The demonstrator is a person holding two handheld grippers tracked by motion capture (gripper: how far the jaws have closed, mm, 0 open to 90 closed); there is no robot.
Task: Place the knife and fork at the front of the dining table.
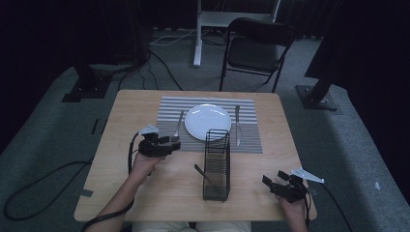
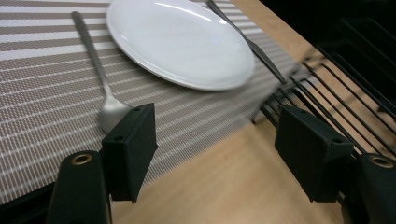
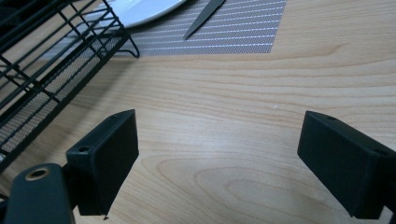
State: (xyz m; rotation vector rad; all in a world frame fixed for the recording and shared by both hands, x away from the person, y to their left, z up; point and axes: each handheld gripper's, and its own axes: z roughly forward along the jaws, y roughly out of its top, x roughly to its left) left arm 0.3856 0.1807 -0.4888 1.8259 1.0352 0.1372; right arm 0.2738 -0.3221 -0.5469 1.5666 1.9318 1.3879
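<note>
Cutlery and a white plate (image 1: 208,121) are lying on a striped placemat (image 1: 246,140) on the tabletop (image 1: 125,116); I am holding the left gripper (image 1: 172,143) just beside the fork (image 1: 177,128), which is lying left of the plate with its tines nearest me; its jaws are standing spread with nothing between them; the right gripper (image 1: 271,184), also spread and empty, is hovering near the tabletop's right front corner; a black wire rack (image 1: 216,164) is standing between the grippers, with a dark utensil (image 1: 200,173) leaning in it; the knife (image 1: 237,124) is lying right of the plate. I am judging the fork light, stiff and slippery, lying flat; pinching across its thin handle looks best.
</note>
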